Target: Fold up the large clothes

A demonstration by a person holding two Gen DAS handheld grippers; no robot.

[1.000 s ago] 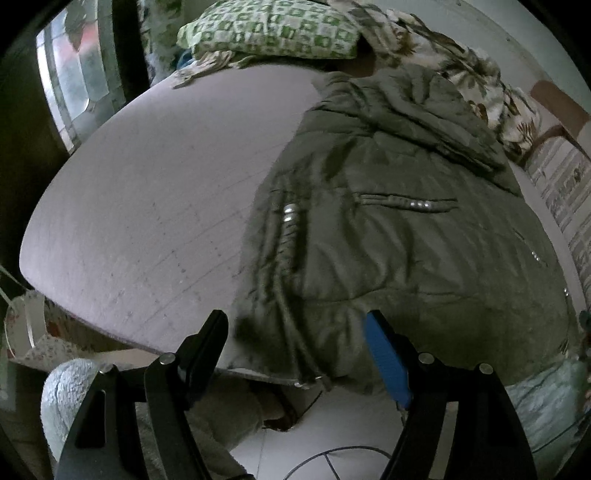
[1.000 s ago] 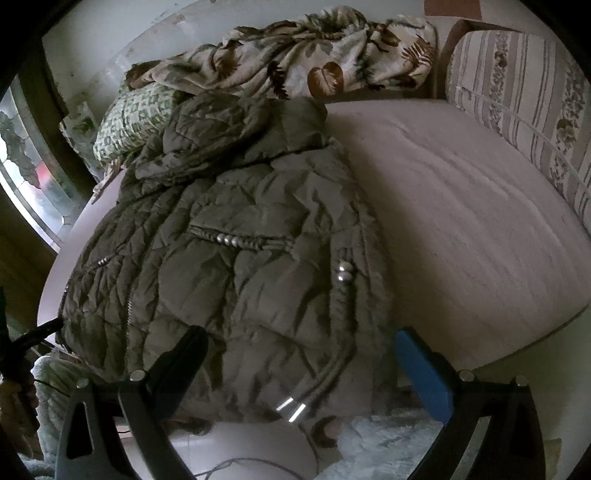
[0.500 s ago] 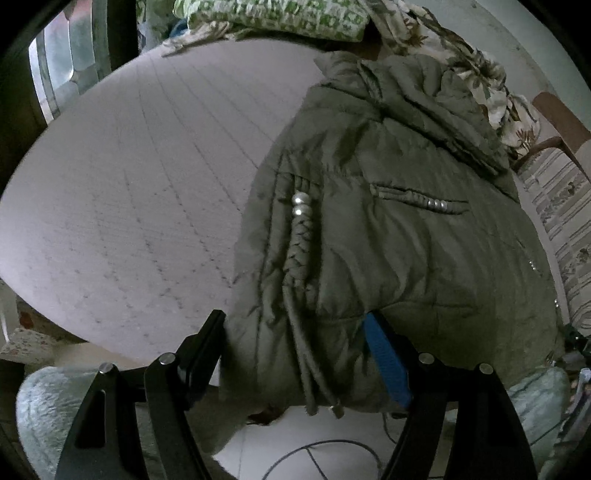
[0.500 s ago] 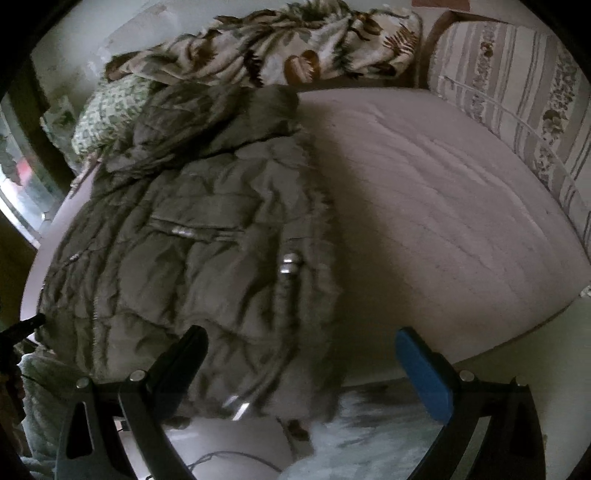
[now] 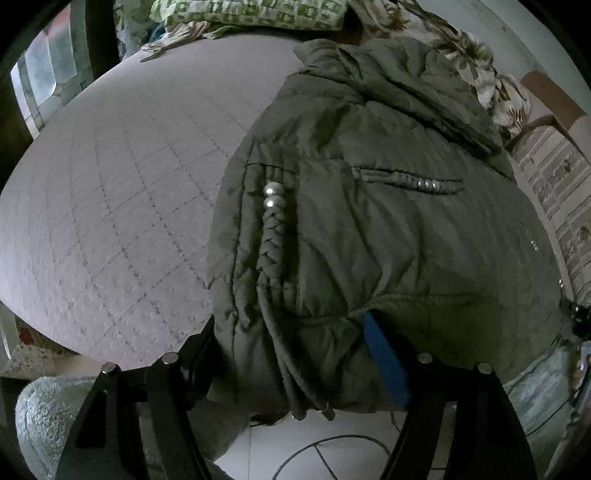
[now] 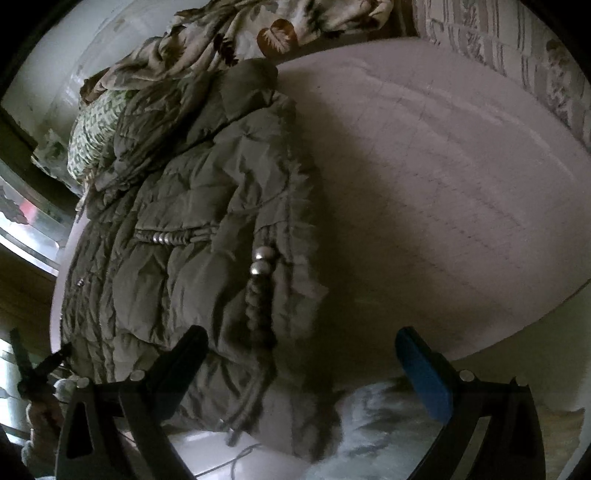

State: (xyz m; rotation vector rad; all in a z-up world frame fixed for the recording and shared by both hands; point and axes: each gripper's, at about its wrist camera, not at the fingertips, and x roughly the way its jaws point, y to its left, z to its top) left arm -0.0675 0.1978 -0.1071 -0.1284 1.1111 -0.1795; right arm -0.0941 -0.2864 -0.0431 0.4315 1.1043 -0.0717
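Observation:
An olive quilted jacket (image 5: 388, 206) lies on a mauve mattress (image 5: 110, 192), hood at the far end, hem hanging over the near edge. My left gripper (image 5: 291, 347) is open with the jacket's hem corner and braided cord between its fingers. In the right wrist view the jacket (image 6: 177, 258) lies to the left on the mattress (image 6: 443, 192). My right gripper (image 6: 303, 373) is open at the jacket's fur-trimmed hem edge, left finger over the fabric, blue finger (image 6: 424, 373) off the mattress edge.
A green patterned pillow (image 5: 251, 13) and a leaf-print blanket (image 6: 240, 40) lie at the mattress's far end. A striped cushion (image 6: 517, 37) stands at the right. A window (image 5: 44, 74) is at the left. A fluffy rug (image 5: 40, 424) and cable lie on the floor.
Both grippers have moved forward toward the jacket's hem. The left gripper's fingers now straddle the hem corner. The right gripper has moved forward and tilted, jaws still wide.

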